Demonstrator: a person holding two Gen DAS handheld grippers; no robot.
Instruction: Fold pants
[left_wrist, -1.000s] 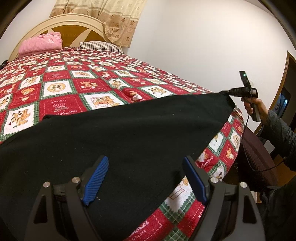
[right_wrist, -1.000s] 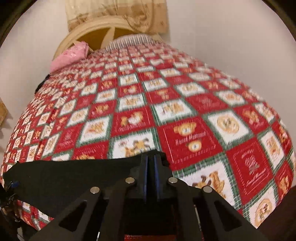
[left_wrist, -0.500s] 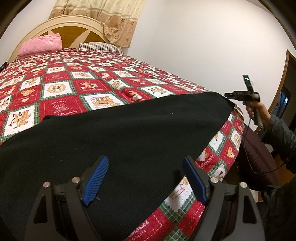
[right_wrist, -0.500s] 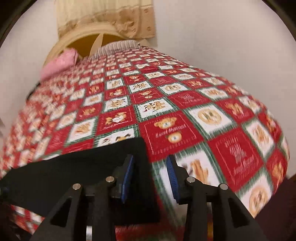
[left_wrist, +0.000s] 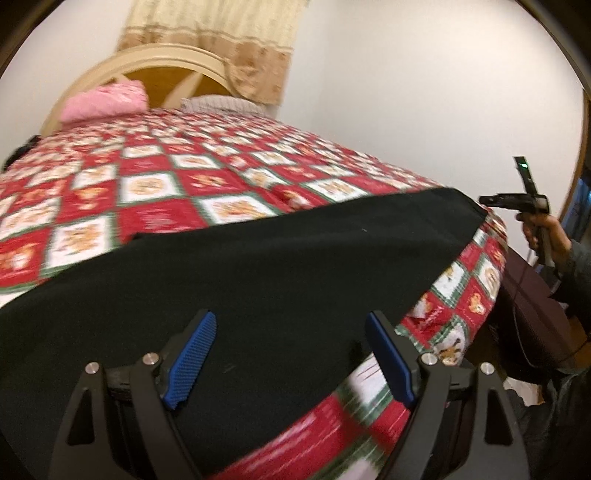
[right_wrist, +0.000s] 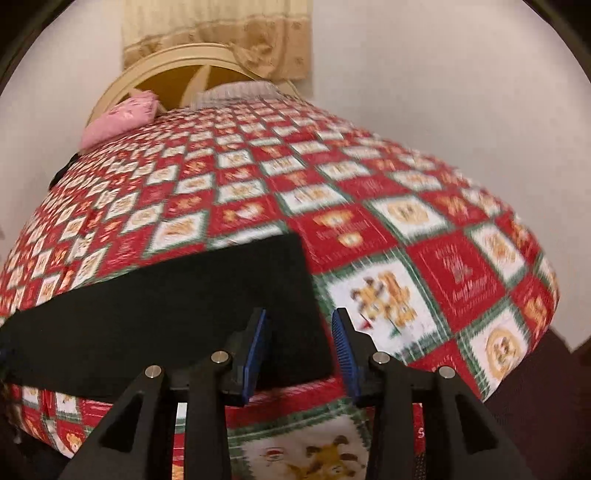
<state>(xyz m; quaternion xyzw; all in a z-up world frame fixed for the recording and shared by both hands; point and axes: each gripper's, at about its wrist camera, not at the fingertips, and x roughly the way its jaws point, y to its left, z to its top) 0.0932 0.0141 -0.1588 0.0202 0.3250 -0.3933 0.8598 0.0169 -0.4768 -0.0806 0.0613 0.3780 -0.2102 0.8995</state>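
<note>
Black pants (left_wrist: 277, 258) lie flat across the near end of the bed, one long dark strip from left to right. My left gripper (left_wrist: 291, 317) hovers open over the near edge, blue pads wide apart and nothing between them. In the right wrist view the pants' right end (right_wrist: 166, 310) stops just ahead of my right gripper (right_wrist: 300, 314). This gripper is open, its pads apart above the corner and not touching the cloth. The left wrist view shows the right gripper (left_wrist: 485, 201) held in a hand (left_wrist: 546, 232) just past the pants' far corner.
The bed carries a red, white and green patchwork quilt (left_wrist: 166, 192). A pink pillow (left_wrist: 105, 99) and a striped pillow (left_wrist: 221, 103) lie by the cream headboard (right_wrist: 207, 55). A dark brown seat (left_wrist: 532, 295) stands beside the bed's right corner. White walls lie behind.
My right gripper went from shut on the pants' corner to open and drew back from it. The corner now lies flat on the quilt. The left gripper tilted up slightly, still open.
</note>
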